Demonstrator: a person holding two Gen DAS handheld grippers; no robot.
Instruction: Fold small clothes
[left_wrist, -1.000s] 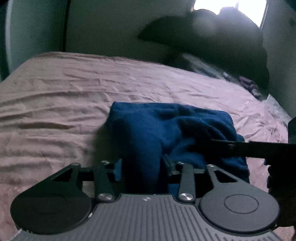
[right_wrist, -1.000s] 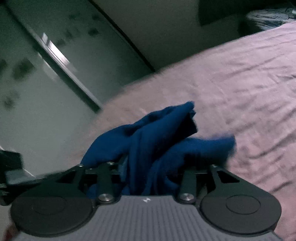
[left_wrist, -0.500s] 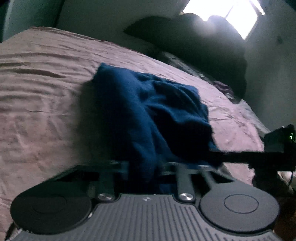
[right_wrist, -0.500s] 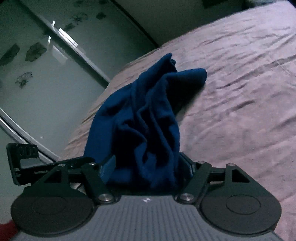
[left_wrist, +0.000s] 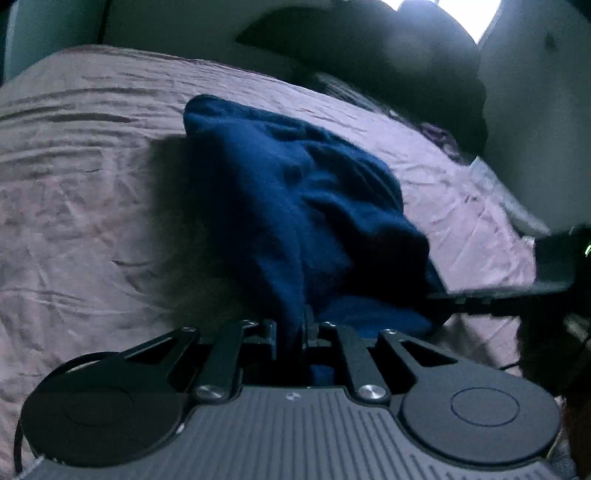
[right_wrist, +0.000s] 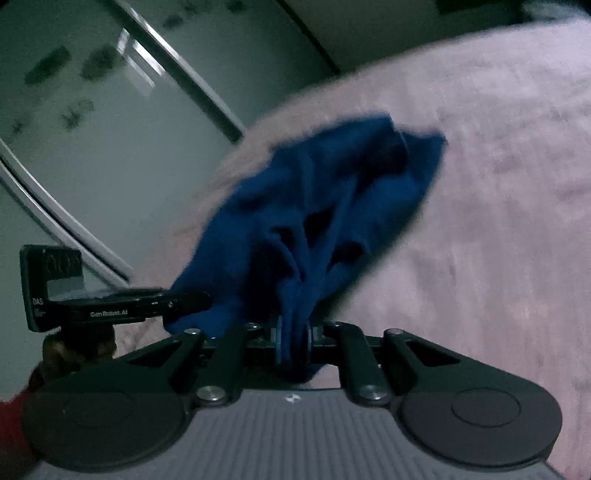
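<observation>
Left wrist view: a wide bed under a wrinkled mauve sheet fills the room's floor of sight, with pale walls, a dark heap of pillows at its head and a bright window behind. The right wrist view shows a glossy patterned wardrobe door beside the bed. The navy garment lies bunched on the sheet, its near edge lifted. The left gripper and the right gripper are each pinched tight on that fabric.
</observation>
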